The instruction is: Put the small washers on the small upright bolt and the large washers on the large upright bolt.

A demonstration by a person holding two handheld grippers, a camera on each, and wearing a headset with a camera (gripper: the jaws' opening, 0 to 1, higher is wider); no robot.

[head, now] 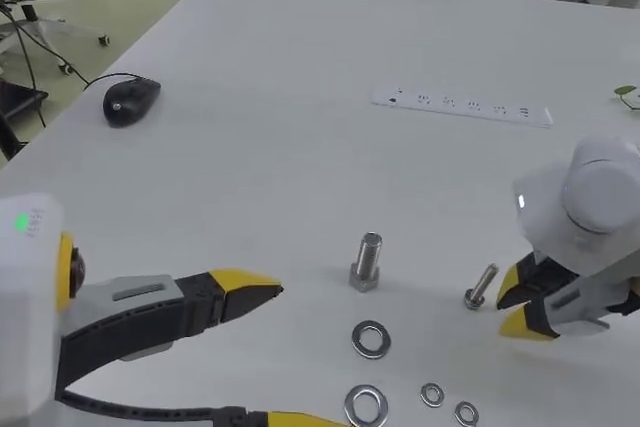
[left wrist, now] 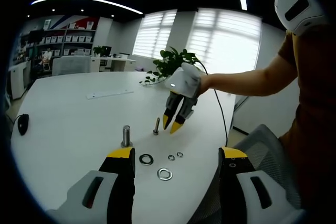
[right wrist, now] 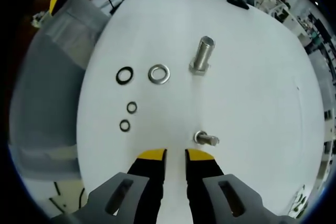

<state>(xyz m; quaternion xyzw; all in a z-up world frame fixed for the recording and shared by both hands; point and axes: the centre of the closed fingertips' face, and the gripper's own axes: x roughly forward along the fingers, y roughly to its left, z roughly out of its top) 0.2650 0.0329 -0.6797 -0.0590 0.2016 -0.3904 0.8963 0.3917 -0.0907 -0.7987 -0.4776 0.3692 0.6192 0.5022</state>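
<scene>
– Left gripper point(head: 290, 355) up close, jaws spread wide, nothing between them.
– Washers?
– Two large washers point(head: 371, 339) and two small washers point(head: 432, 394) lie flat on the table point(head: 300, 147), right off its tips.
– And the bolts?
– Large bolt point(head: 368, 262) stands upright just past the washers. Small bolt point(head: 481, 287) sits off by the right gripper point(head: 503, 312), just beside its tips; those jaws are only a little apart, holding nothing.
</scene>
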